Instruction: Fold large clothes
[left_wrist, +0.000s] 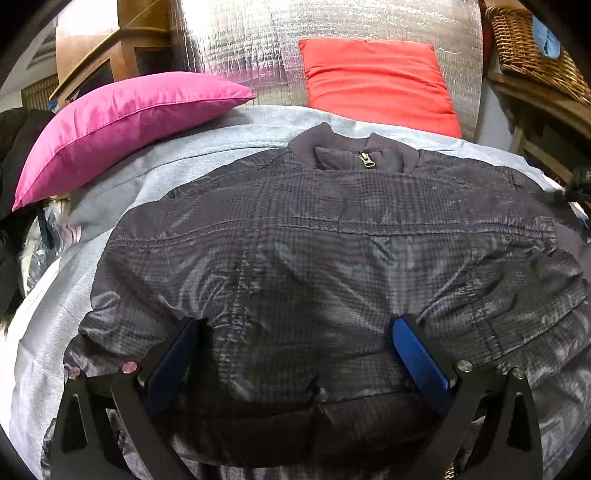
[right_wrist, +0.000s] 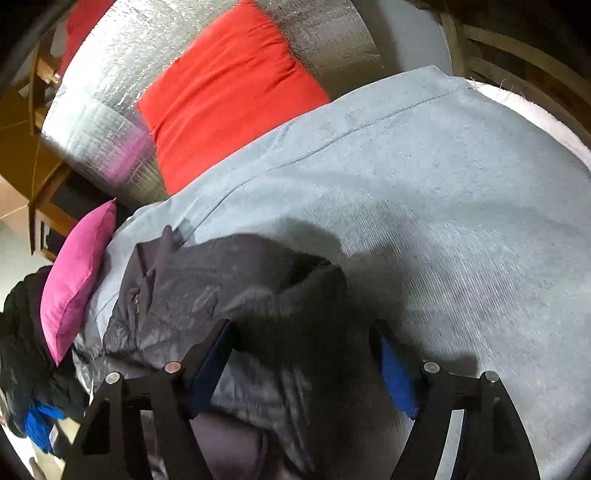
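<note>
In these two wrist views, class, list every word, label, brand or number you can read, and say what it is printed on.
None can be read.
The jacket shows only a metal zipper pull, with no legible mark.
The pink cushion, red cushion and grey cover are plain.

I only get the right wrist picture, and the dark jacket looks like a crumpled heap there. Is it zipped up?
Observer: Yes. In the left wrist view the zipper is closed right up at the collar of the jacket.
Operator: Which way does the collar point?
Observer: Away from the left gripper, toward the red cushion.
Operator: Is that gripper holding anything?
Observer: No. Its jaws stand wide open over the jacket's near part, with nothing gripped.
</note>
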